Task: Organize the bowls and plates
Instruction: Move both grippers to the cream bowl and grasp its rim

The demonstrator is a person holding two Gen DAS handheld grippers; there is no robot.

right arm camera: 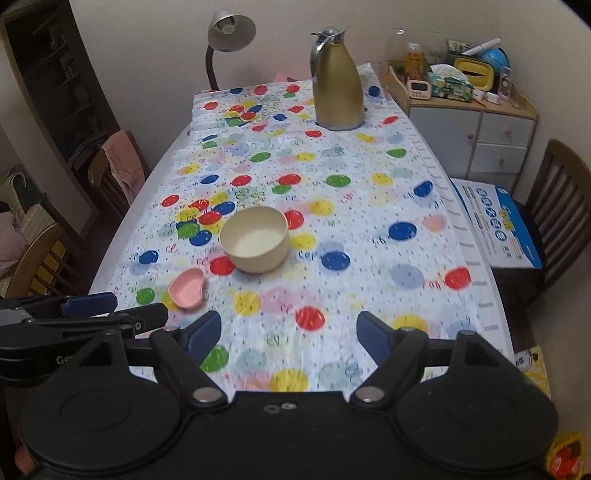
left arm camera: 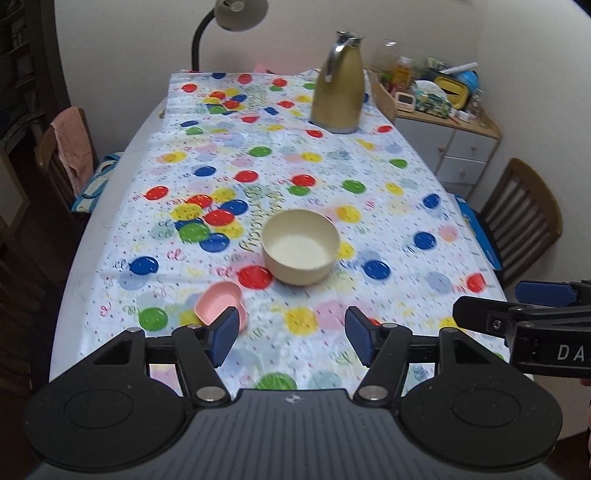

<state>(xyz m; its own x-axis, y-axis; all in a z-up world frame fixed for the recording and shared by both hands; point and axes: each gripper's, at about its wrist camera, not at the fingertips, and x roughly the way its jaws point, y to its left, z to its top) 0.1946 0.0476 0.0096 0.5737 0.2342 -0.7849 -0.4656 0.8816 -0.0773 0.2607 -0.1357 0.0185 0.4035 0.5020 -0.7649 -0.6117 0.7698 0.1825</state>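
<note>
A cream round bowl (left arm camera: 300,246) (right arm camera: 255,239) stands upright and empty in the middle of the balloon-print tablecloth (left arm camera: 369,221) (right arm camera: 369,221). A small pink heart-shaped dish (left arm camera: 218,305) (right arm camera: 187,288) sits nearer me, to the bowl's left. My left gripper (left arm camera: 291,332) hovers open above the cloth with nothing between its blue pads; its left finger hides the dish's near edge. My right gripper (right arm camera: 289,332) is open wide and empty, short of both dishes. Each gripper's fingers (left arm camera: 543,291) (right arm camera: 88,303) show at the edge of the other's view.
A gold thermos jug (left arm camera: 338,88) (right arm camera: 340,85) stands at the far end, near a desk lamp (right arm camera: 231,31). Wooden chairs (left arm camera: 524,218) (right arm camera: 110,173) flank the table. A cluttered drawer cabinet (right arm camera: 476,133) sits at the back right, with a blue-and-white pack (right arm camera: 495,221) on the right chair.
</note>
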